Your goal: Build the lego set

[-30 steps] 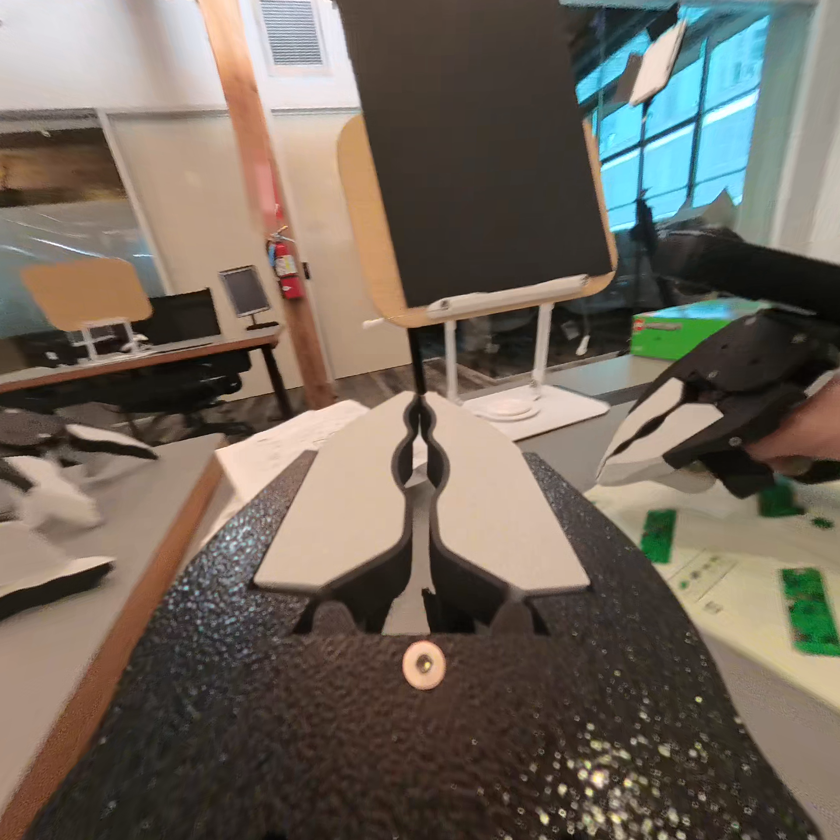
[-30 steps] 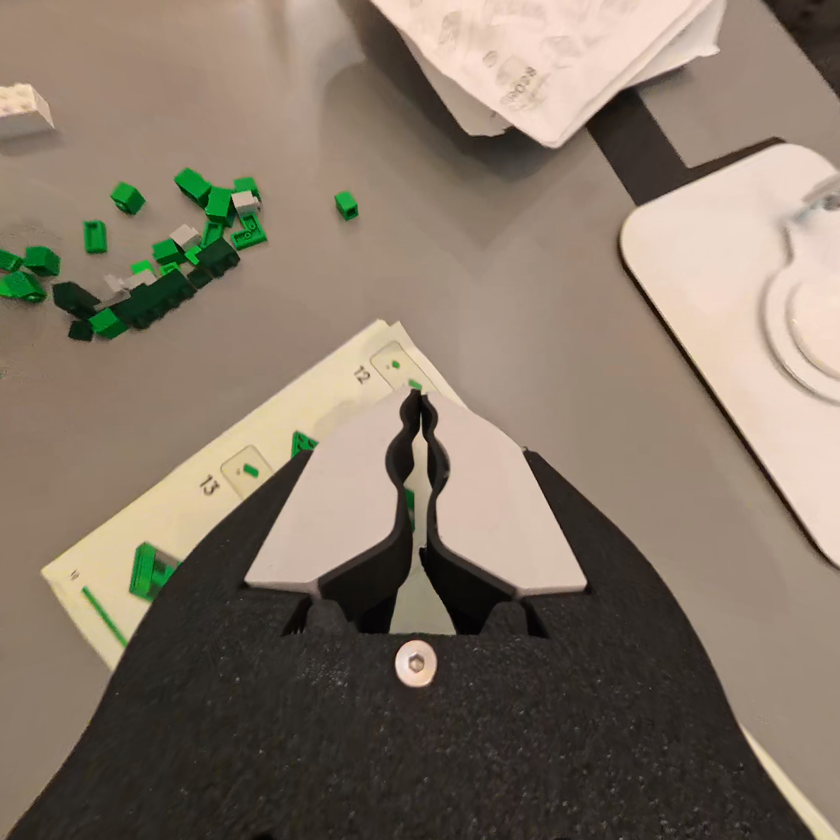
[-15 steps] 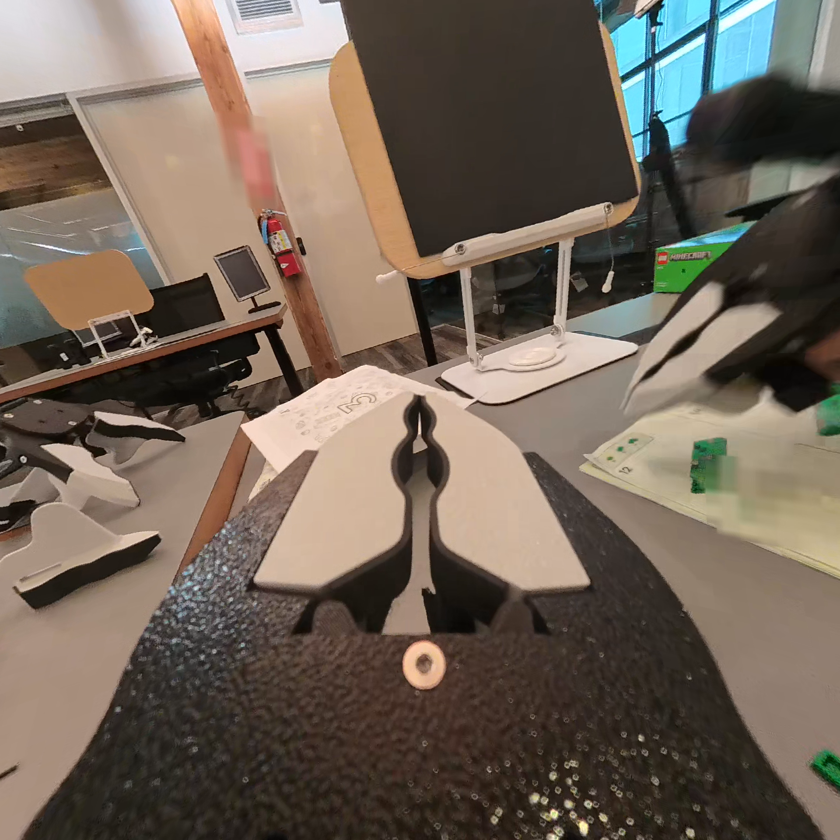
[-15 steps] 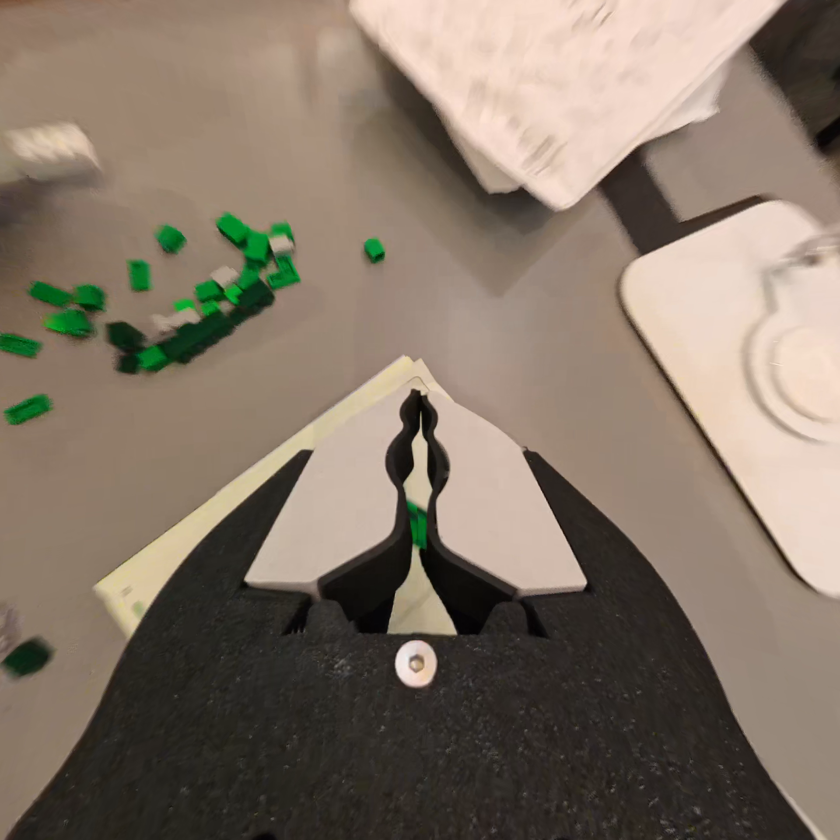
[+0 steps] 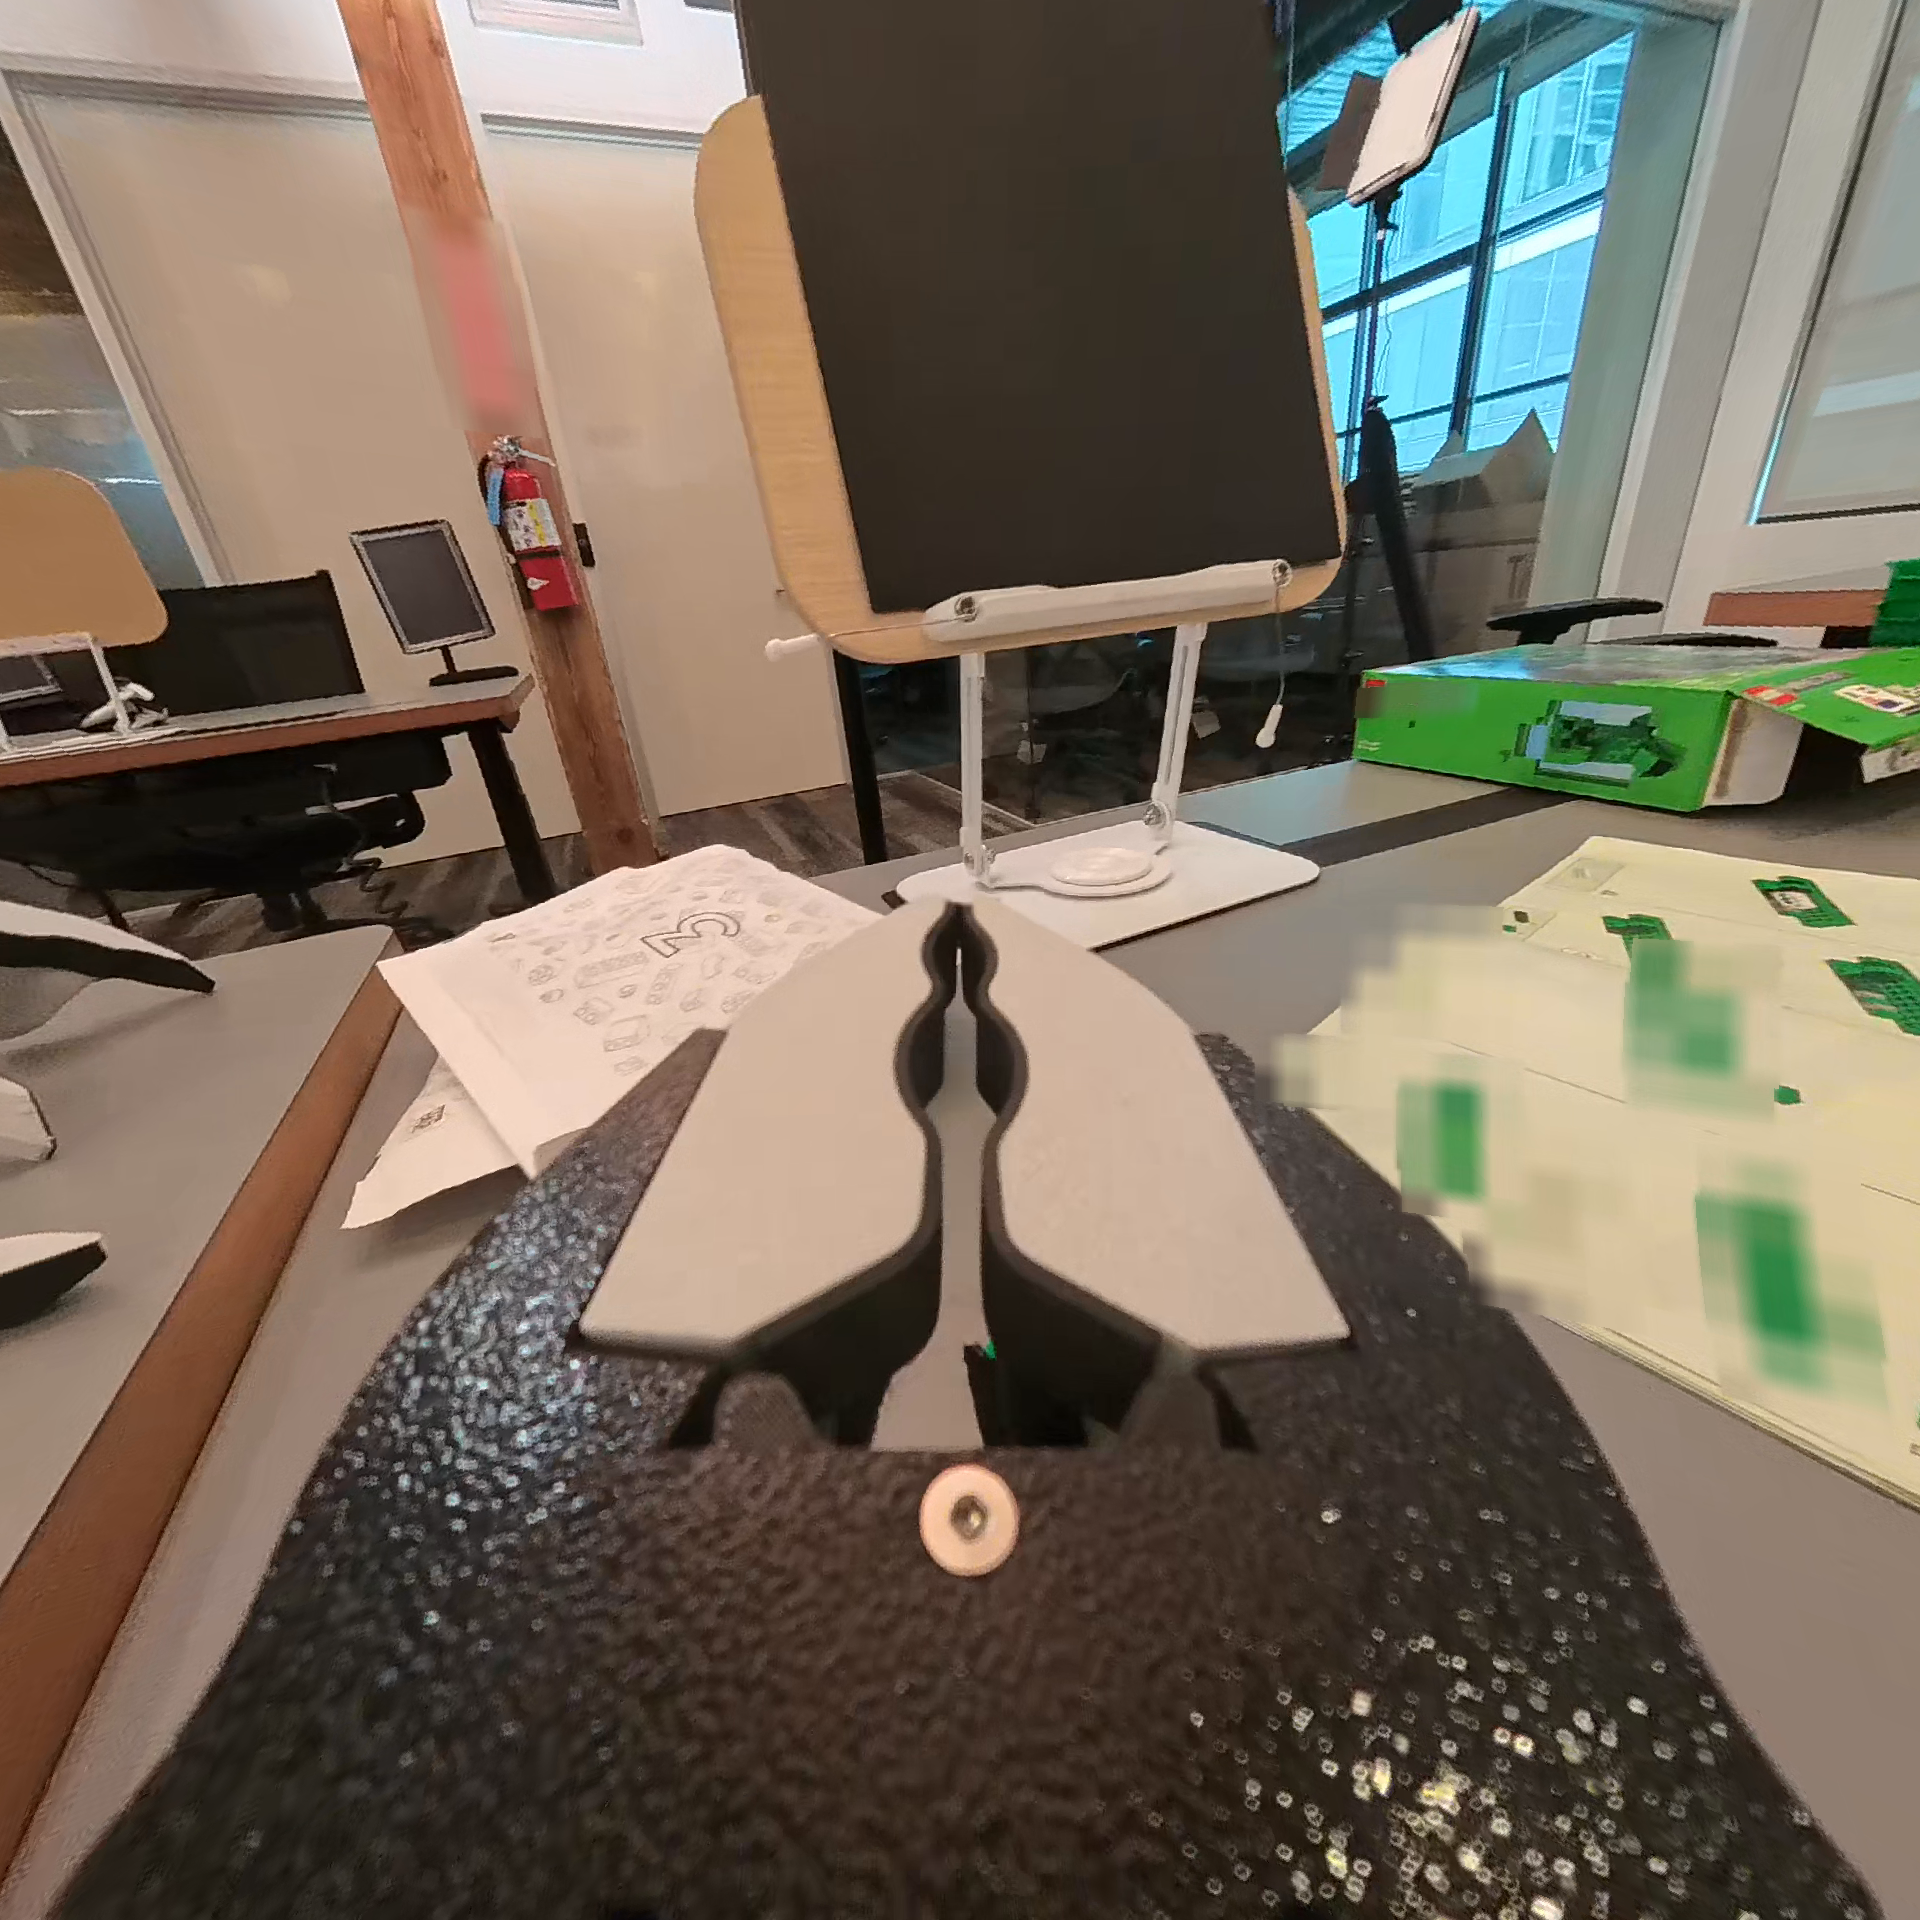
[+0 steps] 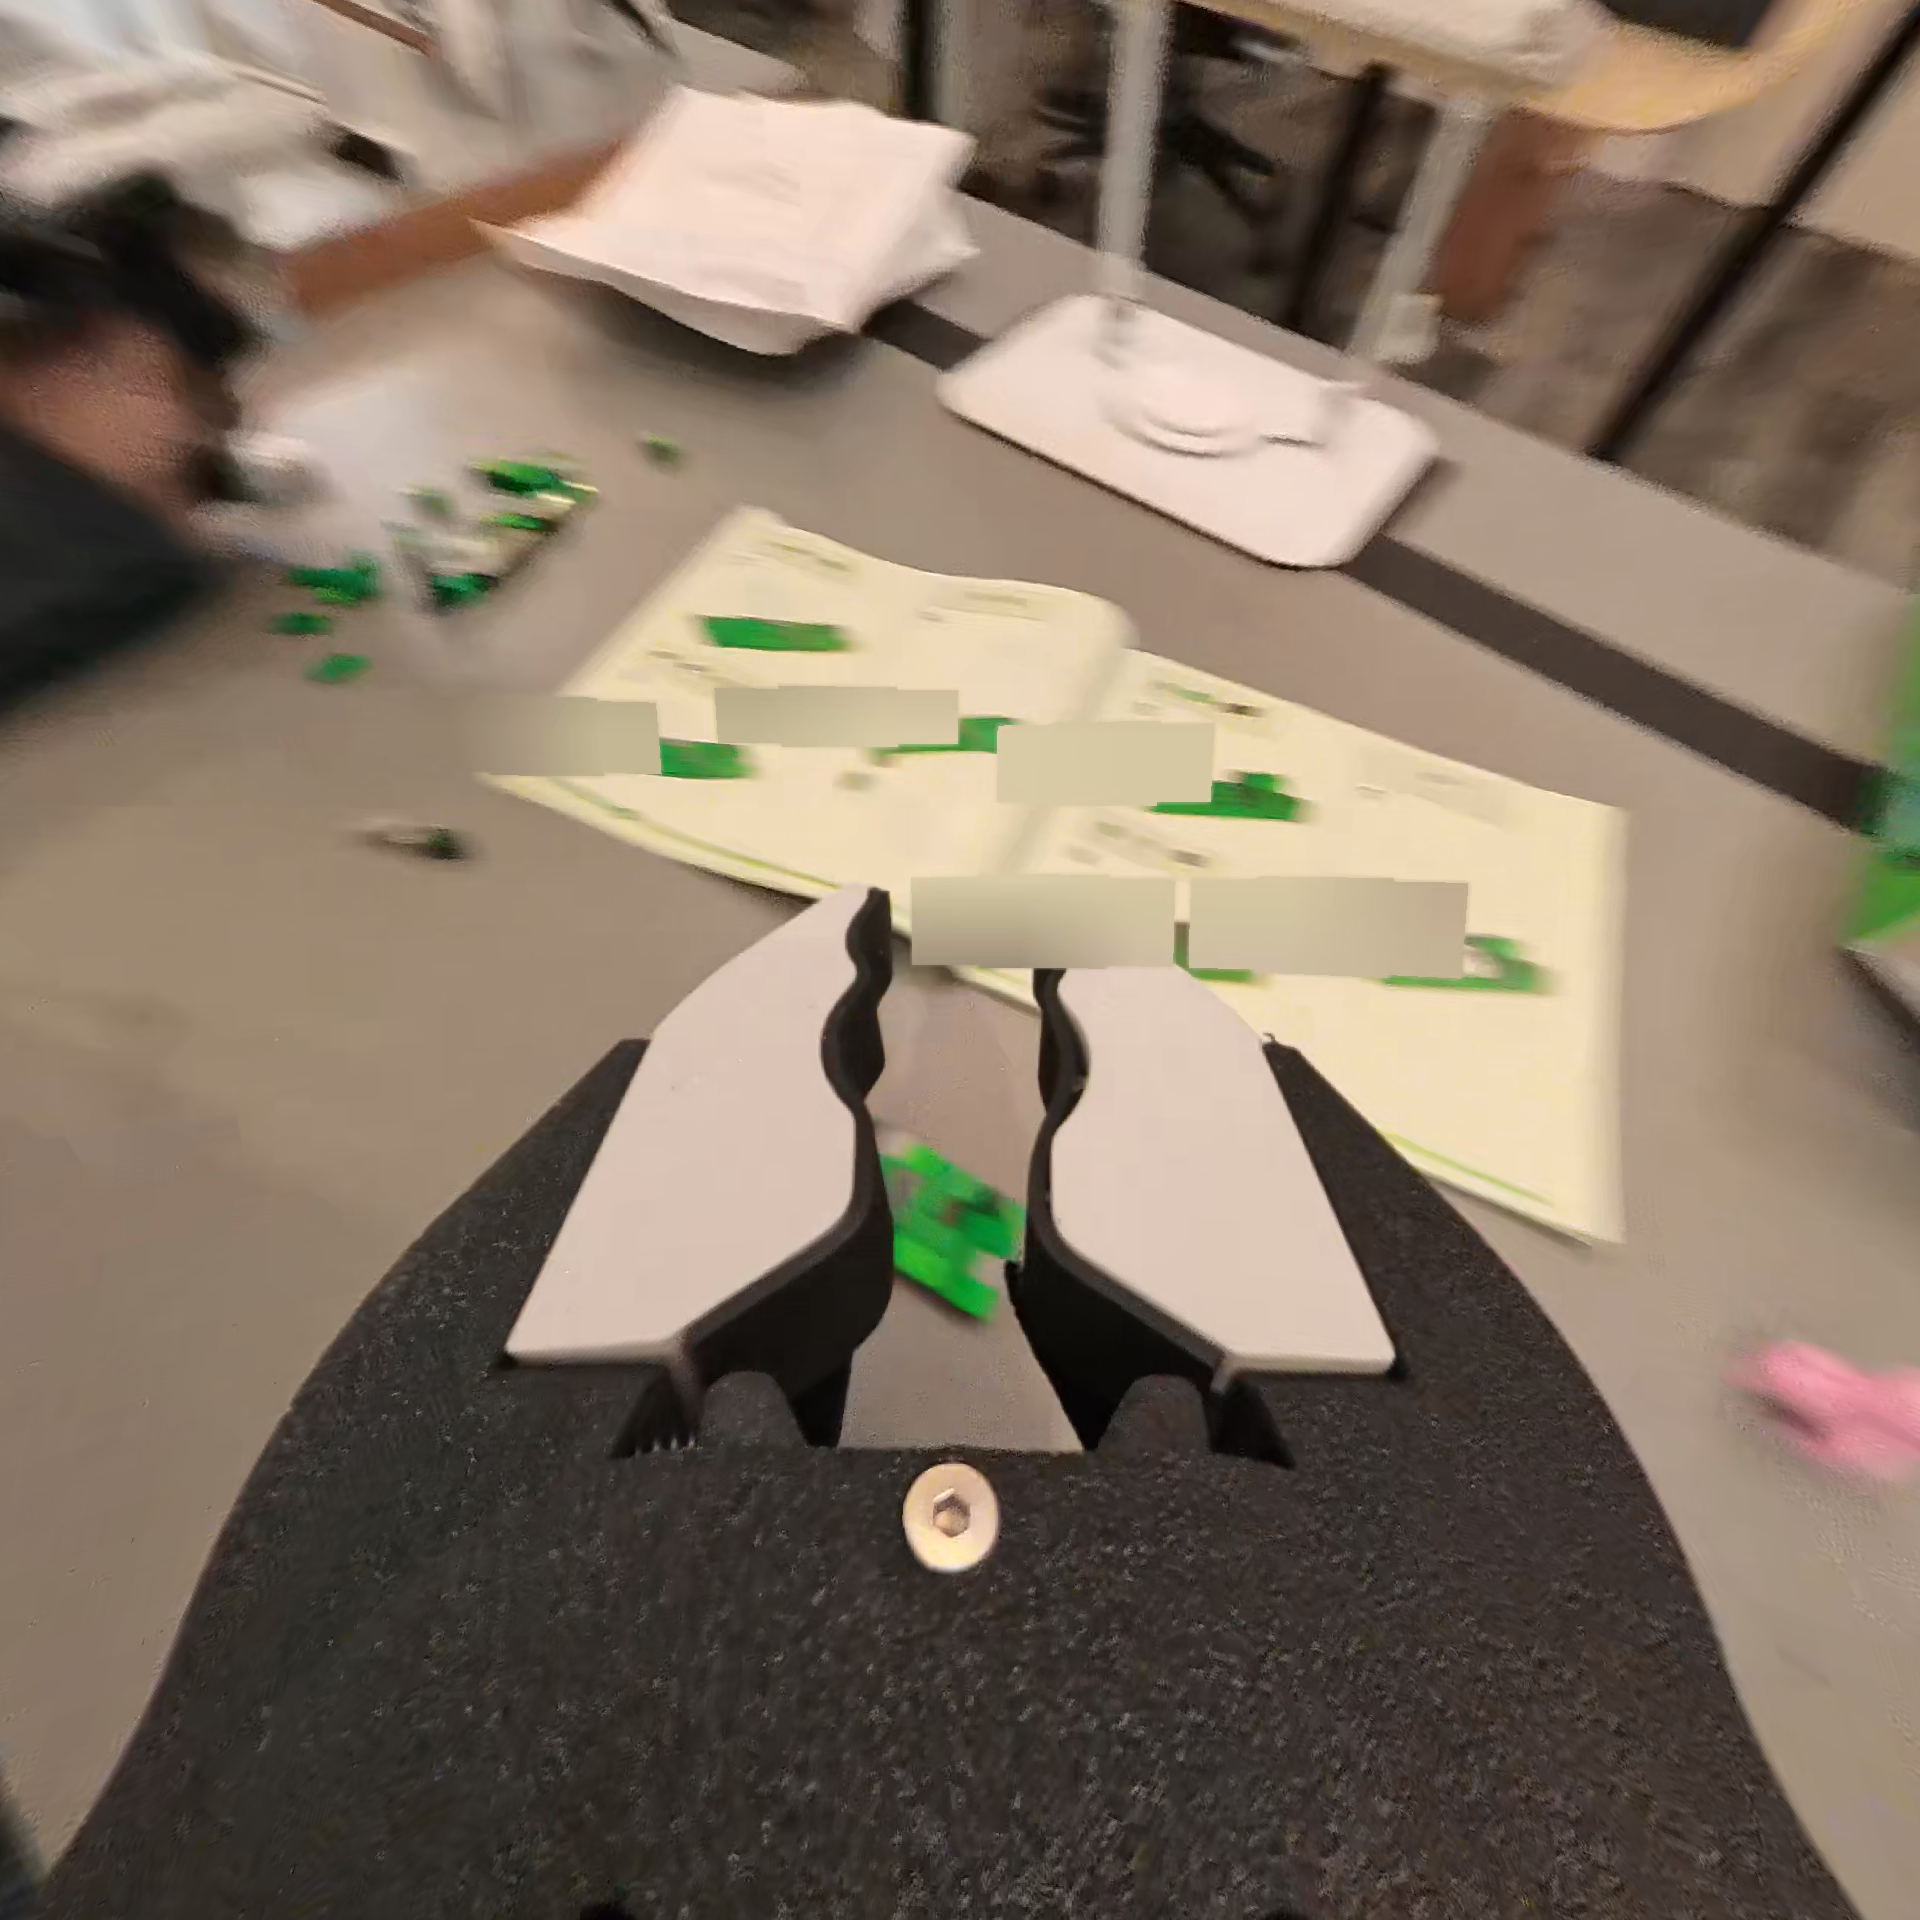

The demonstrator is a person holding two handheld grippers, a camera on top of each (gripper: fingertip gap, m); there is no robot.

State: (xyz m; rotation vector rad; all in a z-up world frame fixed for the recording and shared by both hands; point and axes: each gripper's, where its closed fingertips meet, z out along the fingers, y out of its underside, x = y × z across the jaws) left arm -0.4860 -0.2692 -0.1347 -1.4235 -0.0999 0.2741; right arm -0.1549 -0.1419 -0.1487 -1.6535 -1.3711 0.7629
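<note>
You look to be early in the build, between picks. Your right tool (image 6: 961,940) has its fingers spread and holds nothing; just below the gap between them, close in, a small green brick assembly (image 6: 951,1226) lies on the grey worktop (image 6: 260,1039), with its outline smeared by motion. Judging by that, the next move calls for steadying the tool, dropping the tips to either side of the assembly and closing squarely on it. Your left tool (image 5: 961,920) has its fingers pressed together on nothing you can see and hovers over the worktop. A little farther out the open instruction booklet (image 6: 1351,831) lies flat — check the step there. Beyond its left edge sits the scatter of loose green bricks (image 6: 457,551), well apart from both tools. Farthest off stand the white stand base (image 6: 1195,436) and the green set box (image 5: 1579,727) — neither is needed yet
</note>
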